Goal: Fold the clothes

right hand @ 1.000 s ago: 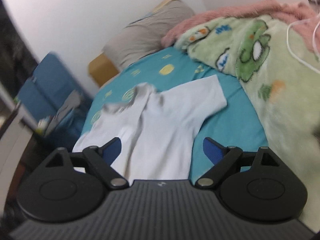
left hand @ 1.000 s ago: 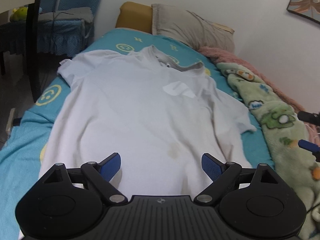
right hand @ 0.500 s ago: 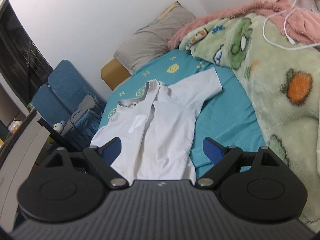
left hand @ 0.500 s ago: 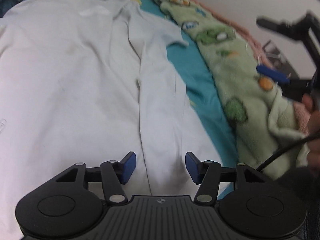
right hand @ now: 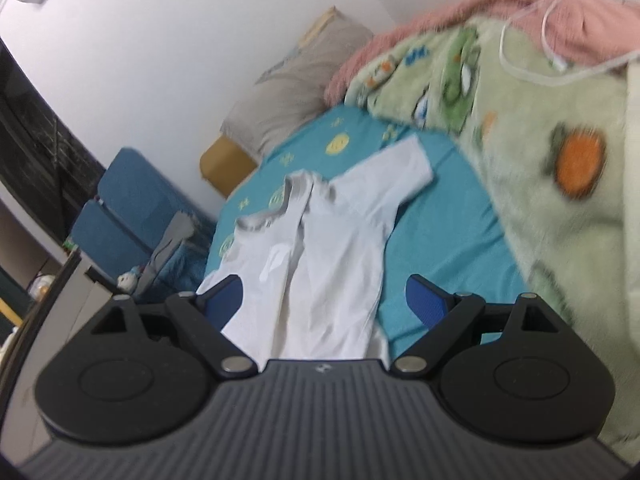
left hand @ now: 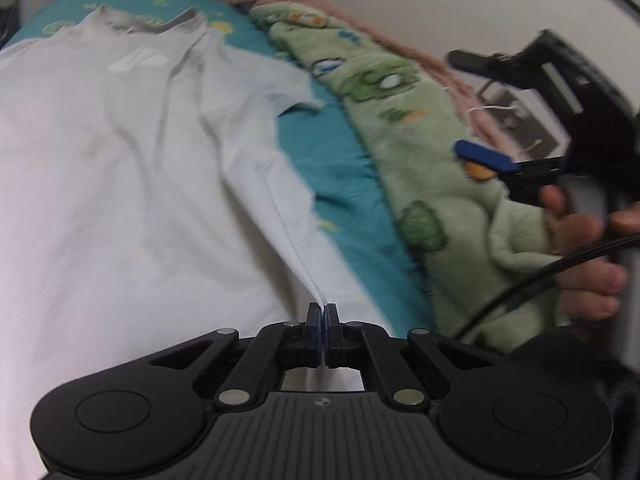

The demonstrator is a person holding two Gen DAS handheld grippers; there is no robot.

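A white T-shirt (left hand: 120, 168) with a grey collar lies spread on the teal bed sheet (left hand: 340, 168), neck toward the pillow. My left gripper (left hand: 321, 312) is shut on a raised fold of the white T-shirt near its hem; a crease runs from the jaws up toward the collar. My right gripper (right hand: 324, 300) is open and empty, held above the bed on the right, looking down the T-shirt (right hand: 332, 248). It also shows in the left wrist view (left hand: 520, 120), held in a hand, its blue fingers (left hand: 484, 156) apart.
A green cartoon-print blanket (left hand: 420, 152) and a pink one (right hand: 440, 32) lie along the bed's right side, with a white cable (right hand: 556, 56) on them. A grey pillow (right hand: 296, 88) is at the head. Blue chairs (right hand: 128, 208) stand left of the bed.
My left gripper has closed on a fold of the T-shirt near the hem and pulled a crease up. The right gripper has stayed open, shifting slightly above the bed.
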